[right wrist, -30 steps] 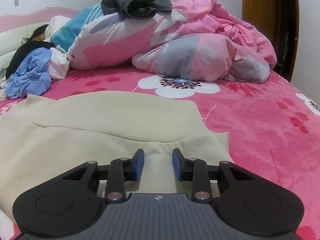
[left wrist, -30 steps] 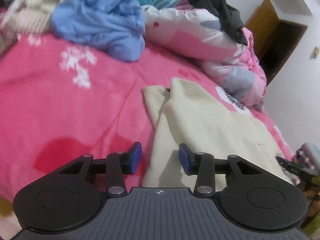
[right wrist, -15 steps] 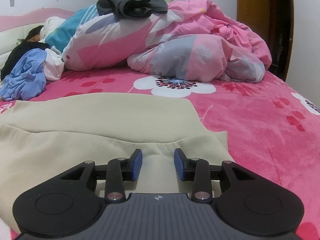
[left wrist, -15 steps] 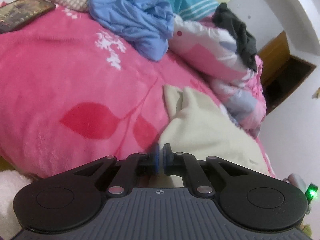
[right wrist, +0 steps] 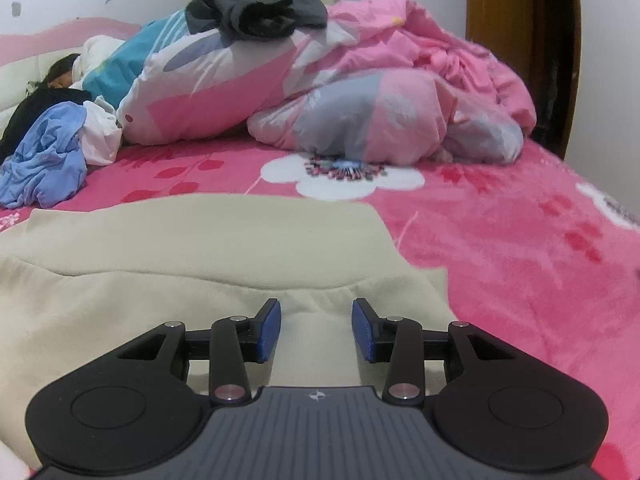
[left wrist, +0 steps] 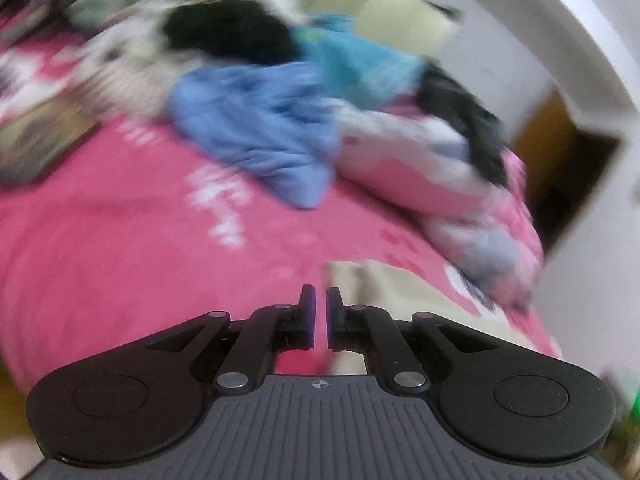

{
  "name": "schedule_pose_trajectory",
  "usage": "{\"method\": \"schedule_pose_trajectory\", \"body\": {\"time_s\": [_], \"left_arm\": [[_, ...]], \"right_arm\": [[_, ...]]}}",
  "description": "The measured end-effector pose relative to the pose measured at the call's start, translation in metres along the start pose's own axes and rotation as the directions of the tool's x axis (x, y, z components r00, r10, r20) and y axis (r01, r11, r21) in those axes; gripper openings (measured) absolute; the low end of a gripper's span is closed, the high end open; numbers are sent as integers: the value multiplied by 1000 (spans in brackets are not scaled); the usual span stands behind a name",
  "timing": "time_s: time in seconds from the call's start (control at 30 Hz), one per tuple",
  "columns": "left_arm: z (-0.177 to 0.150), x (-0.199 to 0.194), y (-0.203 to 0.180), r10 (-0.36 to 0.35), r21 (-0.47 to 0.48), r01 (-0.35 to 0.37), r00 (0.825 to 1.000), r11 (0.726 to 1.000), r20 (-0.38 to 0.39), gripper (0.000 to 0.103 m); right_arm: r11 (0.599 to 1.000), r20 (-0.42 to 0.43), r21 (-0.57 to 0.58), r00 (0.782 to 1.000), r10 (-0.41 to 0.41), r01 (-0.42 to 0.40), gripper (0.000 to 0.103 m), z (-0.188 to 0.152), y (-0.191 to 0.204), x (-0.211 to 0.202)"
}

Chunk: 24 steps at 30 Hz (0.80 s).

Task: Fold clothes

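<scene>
A cream garment [right wrist: 192,248] lies spread flat on the pink floral bedspread [right wrist: 520,264]. My right gripper [right wrist: 316,330] hovers open just over its near folded hem, blue pads apart with cloth showing between them. In the blurred left wrist view my left gripper [left wrist: 318,316] has its pads drawn almost together at the left edge of the cream garment [left wrist: 404,292], seemingly pinching that edge. The cloth runs off to the right behind the right finger.
A rumpled pink and grey duvet [right wrist: 360,112] with a dark garment [right wrist: 256,12] on top fills the far side. A blue garment [right wrist: 48,160] and other clothes are piled at far left. A person lies at the headboard. A flat board [left wrist: 36,148] sits at left.
My left gripper went from open to shut at the cream garment's edge, and its view has swung upward with heavy blur. The right gripper stayed open, its pads a little wider.
</scene>
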<state>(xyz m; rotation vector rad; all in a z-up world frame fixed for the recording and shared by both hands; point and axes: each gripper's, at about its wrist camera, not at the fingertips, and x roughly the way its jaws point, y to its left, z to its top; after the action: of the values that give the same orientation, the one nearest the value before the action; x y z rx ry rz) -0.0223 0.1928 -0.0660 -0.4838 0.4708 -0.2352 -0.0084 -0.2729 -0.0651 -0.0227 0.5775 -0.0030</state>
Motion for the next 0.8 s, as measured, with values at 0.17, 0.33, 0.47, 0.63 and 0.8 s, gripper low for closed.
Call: {"method": "schedule_pose_trajectory", "body": {"time_s": [0.17,0.33,0.47,0.63,0.8], "left_arm": [[-6,46,-33,-28,238,67,986,969,-167,5],[6,80,-7,-35,68,45,988,997,-152,6],[9,78,0,-7,38,11,997,999,-81,9],[11,68,20,5,-42,-8,997,999,-77,18],[13,75,21,-97,-73,87,984,994,-150,37]], "right_arm": [[1000,1,-7,1000,-4,4,42,2,5,2],[1000,-13,7,1000,-11,11,42,1,5,8],[1000,-20,10,1000,-20,20,42,1,6,10],[999,-17,35,999,-28,28,43,-2,6,11],[999,8,38,1000,-10,10,43,5,14,4]]}}
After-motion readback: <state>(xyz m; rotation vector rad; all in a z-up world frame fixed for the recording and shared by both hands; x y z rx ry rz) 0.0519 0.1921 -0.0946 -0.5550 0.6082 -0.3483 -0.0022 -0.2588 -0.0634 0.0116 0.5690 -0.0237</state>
